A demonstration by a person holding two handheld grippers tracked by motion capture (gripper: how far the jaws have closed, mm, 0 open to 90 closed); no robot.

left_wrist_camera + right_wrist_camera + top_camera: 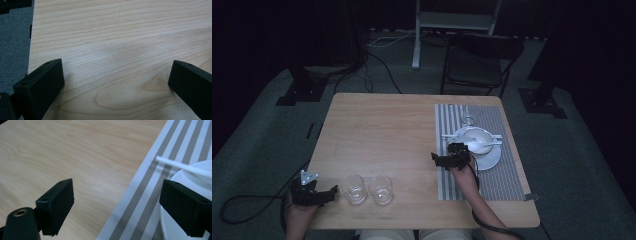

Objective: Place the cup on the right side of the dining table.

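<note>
While the high view is showing the whole wooden table (pixel 387 130), two glasses (pixel 366 189) are standing near its front edge, just beside the left gripper (pixel 326 195), and a white plate (pixel 492 156) carrying a bowl (pixel 476 137) is sitting on the striped placemat (pixel 502 180). Right gripper (pixel 443 159), jaws spread wide, is hovering at the placemat's left edge; its own view is catching the plate rim (pixel 180 180) by one jaw. Left gripper view is showing spread jaws over bare wood.
</note>
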